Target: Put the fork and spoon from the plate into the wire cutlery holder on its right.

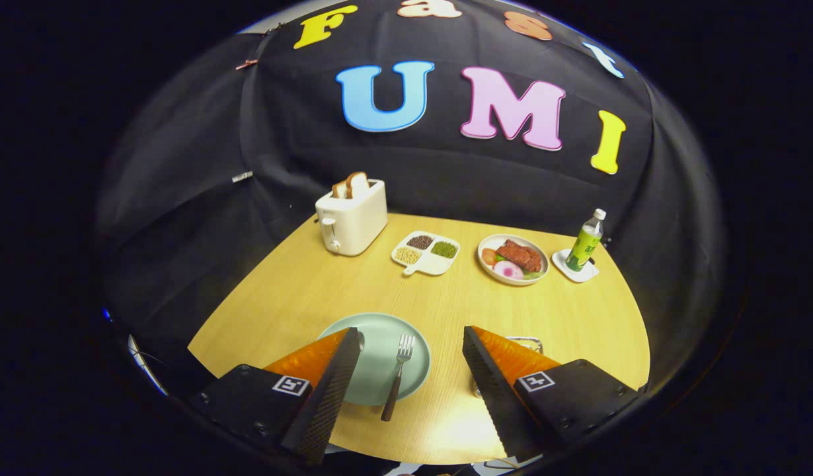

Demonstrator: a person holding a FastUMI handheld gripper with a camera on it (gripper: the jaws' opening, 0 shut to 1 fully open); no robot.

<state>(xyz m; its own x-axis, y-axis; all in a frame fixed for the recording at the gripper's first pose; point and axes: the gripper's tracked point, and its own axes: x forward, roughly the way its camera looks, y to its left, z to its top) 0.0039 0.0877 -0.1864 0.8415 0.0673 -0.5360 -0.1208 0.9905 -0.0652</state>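
A pale green plate (380,330) lies on the wooden table just ahead of my fingers. A fork (397,377) with a dark handle rests on the plate's right side, tines pointing away, handle hanging over the near rim. The spoon's bowl (361,340) peeks out beside my left finger; the finger covers the rest of it. The wire cutlery holder (527,342) stands right of the plate, mostly hidden behind my right finger. My gripper (412,338) hovers above the table, open wide, with the fork lying between the fingers and nothing held.
Further back on the table (301,291) stand a white toaster (351,217) with bread, a divided dish of beans (426,252), a plate of food (513,259) and a green bottle (585,242) on a white coaster. The table's near edge curves under my fingers.
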